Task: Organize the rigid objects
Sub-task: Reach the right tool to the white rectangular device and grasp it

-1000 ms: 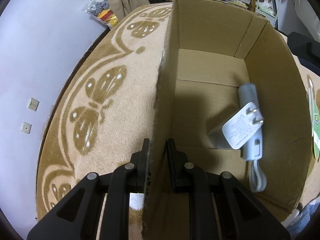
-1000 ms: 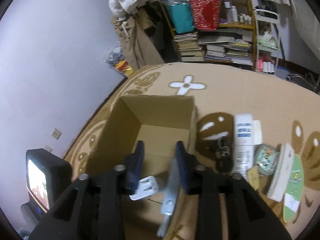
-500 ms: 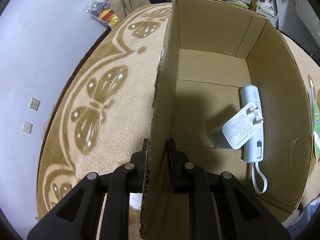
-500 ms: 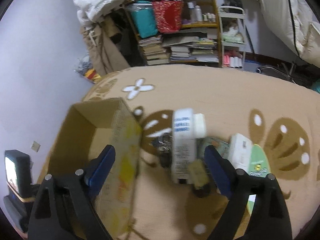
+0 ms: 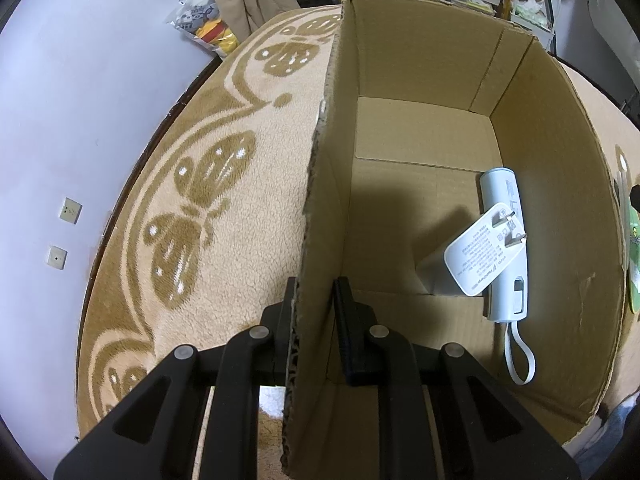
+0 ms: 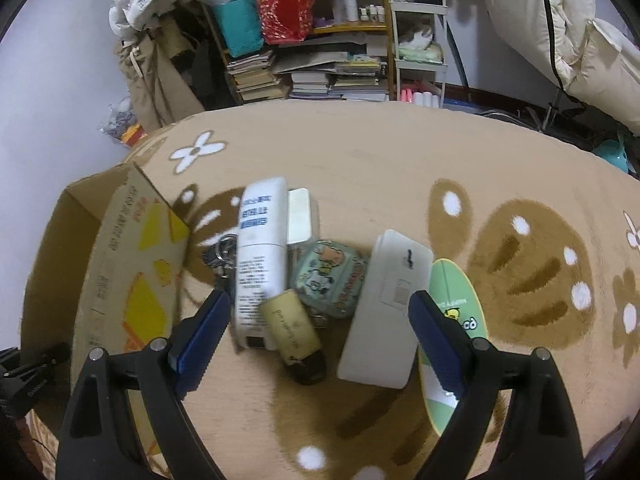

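Left wrist view: left gripper (image 5: 316, 300) clamped on near left wall of cardboard box (image 5: 420, 64), one finger outside, one inside. Inside box, toward right wall: white plug adapter (image 5: 482, 258) lying tilted across white power bank (image 5: 506, 236), prongs up; power bank's white loop strap (image 5: 520, 360) trailing toward near wall. Rest of box floor bare. Left of box: tan rug (image 5: 200, 208) with brown butterfly pattern.

Right wrist view: cardboard box (image 6: 120, 264) at far left, printed side with yellow shapes facing loose items. Right gripper (image 6: 320, 316) spread wide, holding nothing, hovering above cluster on rug just right of box. Left to right from box: key ring with keys (image 6: 224, 252) beside box wall; white tube with blue lettering (image 6: 260, 256); small white block (image 6: 299, 216) against tube's far end; beige-labelled dark bottle (image 6: 296, 336) at tube's near end; green cartoon tin (image 6: 330, 276); flat white case (image 6: 386, 312); green oval card (image 6: 456, 320) partly under case, farthest from box. Bookshelf (image 6: 304, 32) behind rug.
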`<state>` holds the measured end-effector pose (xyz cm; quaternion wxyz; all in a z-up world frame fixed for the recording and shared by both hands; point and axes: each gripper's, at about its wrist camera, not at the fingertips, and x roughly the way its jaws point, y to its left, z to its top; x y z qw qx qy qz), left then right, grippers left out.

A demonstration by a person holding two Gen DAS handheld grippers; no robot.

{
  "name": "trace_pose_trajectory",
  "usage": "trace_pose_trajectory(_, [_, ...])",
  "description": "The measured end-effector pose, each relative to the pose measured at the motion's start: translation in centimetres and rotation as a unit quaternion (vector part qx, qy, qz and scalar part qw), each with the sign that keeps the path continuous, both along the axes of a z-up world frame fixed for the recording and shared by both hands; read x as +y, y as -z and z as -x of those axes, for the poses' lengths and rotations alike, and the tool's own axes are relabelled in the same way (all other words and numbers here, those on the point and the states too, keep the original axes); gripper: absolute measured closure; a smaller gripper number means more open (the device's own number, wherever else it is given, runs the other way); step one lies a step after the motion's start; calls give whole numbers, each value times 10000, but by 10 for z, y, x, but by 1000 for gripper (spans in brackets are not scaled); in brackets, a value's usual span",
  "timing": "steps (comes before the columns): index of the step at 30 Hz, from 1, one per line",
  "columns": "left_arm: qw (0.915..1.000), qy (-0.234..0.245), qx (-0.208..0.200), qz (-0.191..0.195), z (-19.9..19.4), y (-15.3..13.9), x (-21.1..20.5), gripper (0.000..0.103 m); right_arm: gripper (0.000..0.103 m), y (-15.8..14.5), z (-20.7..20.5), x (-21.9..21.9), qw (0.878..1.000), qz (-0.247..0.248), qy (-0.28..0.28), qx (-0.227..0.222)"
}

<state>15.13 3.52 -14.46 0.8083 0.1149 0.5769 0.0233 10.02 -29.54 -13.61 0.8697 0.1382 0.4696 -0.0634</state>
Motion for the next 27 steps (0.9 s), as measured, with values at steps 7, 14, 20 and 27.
trace_pose_trajectory(7, [10000, -1, 2, -4, -1, 1, 0, 87, 8, 15, 4, -14, 9997, -182, 167, 32])
trace_pose_trajectory(14, [10000, -7, 0, 21, -1, 1, 1, 87, 8, 25, 8, -36, 9979, -528, 367, 64])
trace_pose_trajectory(20, [10000, -11, 3, 22, 0, 0, 1, 86, 8, 42, 8, -53, 9912, -1172, 588, 201])
trace_pose_trajectory(27, [10000, -5, 14, 56, -1, 0, 2, 86, 8, 51, 6, -56, 9882, -1441, 428, 286])
